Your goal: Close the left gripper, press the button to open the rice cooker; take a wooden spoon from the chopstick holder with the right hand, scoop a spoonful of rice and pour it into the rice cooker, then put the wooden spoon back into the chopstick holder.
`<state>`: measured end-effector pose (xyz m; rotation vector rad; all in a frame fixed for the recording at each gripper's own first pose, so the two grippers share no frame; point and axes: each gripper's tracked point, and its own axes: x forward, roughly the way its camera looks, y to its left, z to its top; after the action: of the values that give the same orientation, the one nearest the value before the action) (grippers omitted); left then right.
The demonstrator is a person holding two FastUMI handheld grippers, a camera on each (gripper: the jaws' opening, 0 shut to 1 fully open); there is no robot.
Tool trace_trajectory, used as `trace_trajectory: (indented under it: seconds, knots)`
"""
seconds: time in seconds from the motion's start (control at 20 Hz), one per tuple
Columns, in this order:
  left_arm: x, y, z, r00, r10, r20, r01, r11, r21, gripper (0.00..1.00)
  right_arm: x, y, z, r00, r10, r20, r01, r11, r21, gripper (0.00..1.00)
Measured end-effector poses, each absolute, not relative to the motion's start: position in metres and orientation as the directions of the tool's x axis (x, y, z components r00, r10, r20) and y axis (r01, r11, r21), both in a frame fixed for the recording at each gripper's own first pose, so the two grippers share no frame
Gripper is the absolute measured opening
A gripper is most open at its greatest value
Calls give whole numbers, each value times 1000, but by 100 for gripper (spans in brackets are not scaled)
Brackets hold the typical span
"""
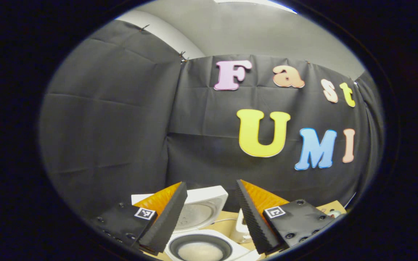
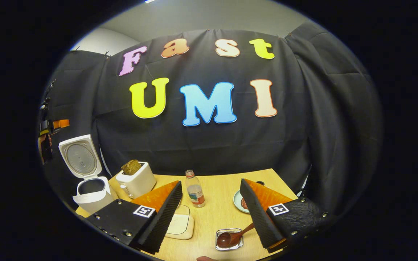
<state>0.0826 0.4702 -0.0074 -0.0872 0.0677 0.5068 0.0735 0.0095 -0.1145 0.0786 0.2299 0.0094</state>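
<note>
Left tongs (image 1: 210,214) agape above rice cooker (image 1: 201,232)

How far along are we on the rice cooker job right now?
Done: the rice cooker stands open, lid raised. In hand: nothing; the right gripper is open above the table, and the left gripper is open over the cooker. The wooden spoon lies in a small clear tray. I cannot tell whether rice has been scooped. Left: at least returning the spoon to its holder.
</note>
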Motion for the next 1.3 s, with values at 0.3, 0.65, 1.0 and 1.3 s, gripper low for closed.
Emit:
trace_trajectory:
  seconds: [0.3,0.65,1.0,1.3]
  knots:
    - [126,536,-53,836,517,-181,-536,841,-74,94,81,15,-117,968,3,-250,16,997,75,98]
    - [152,573,-75,793,569,-219,-591,805,-52,96,82,12,-126,961,-14,-277,36,997,75,98]
    - [147,564,-87,753,590,-293,-621,784,-17,94,78,4,-131,957,-14,-290,47,993,109,98]
    - [128,519,-92,758,606,-243,-623,783,9,93,69,1,-139,954,10,-300,34,989,142,98]
